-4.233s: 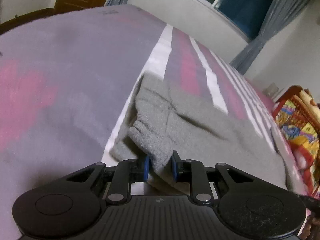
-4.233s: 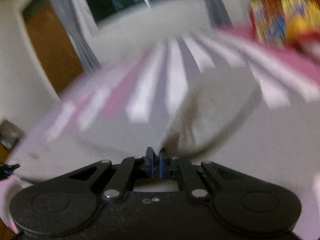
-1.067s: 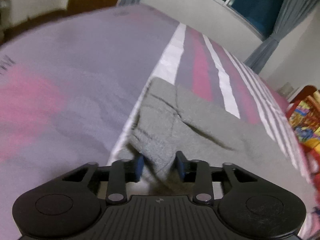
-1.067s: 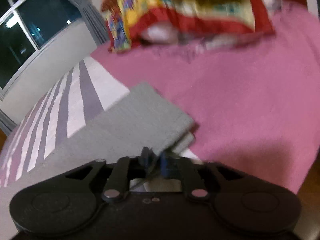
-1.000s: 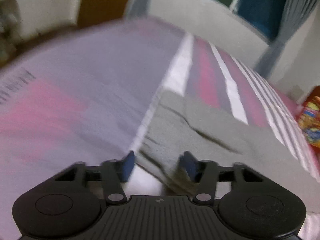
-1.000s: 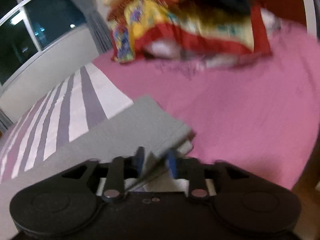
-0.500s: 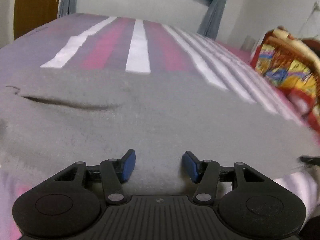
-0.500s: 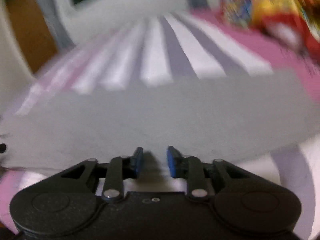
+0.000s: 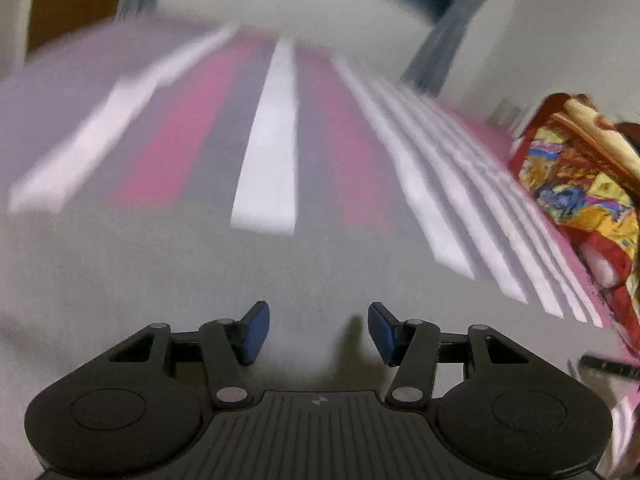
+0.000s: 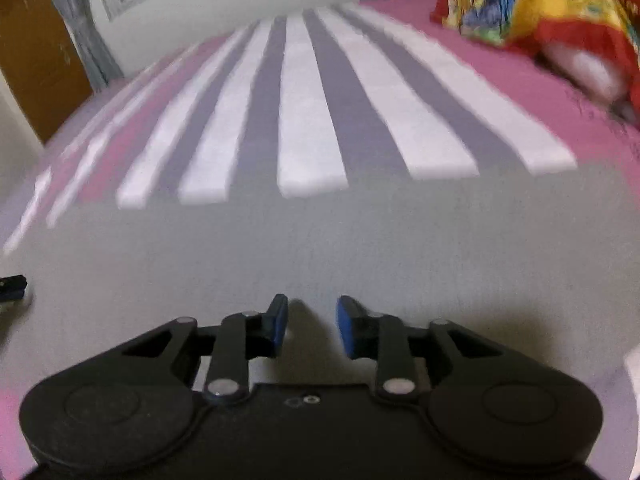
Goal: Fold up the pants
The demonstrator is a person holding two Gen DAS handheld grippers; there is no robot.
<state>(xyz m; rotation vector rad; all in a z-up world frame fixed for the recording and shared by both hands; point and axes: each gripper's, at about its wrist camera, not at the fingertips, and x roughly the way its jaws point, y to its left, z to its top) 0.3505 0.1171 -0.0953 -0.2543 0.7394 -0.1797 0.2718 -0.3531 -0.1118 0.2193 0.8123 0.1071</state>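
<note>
The grey pants (image 9: 200, 276) lie flat across the striped bed, filling the lower half of both views; they also show in the right wrist view (image 10: 360, 240). My left gripper (image 9: 318, 330) is open and empty, its blue pads just above the grey cloth. My right gripper (image 10: 311, 322) is open and empty, low over the cloth near its near edge. The left view is blurred by motion. The tip of the other gripper shows at the far left of the right wrist view (image 10: 12, 286).
The bed cover (image 10: 308, 92) has white, grey and pink stripes running away from me. A colourful red and yellow blanket (image 9: 580, 184) lies at the right; it also shows in the right wrist view (image 10: 540, 4). A window, curtains and a brown door (image 10: 36, 52) stand behind.
Both grippers let go of the pants ends about a second ago and opened. Both have since swung round over the middle of the flat pants.
</note>
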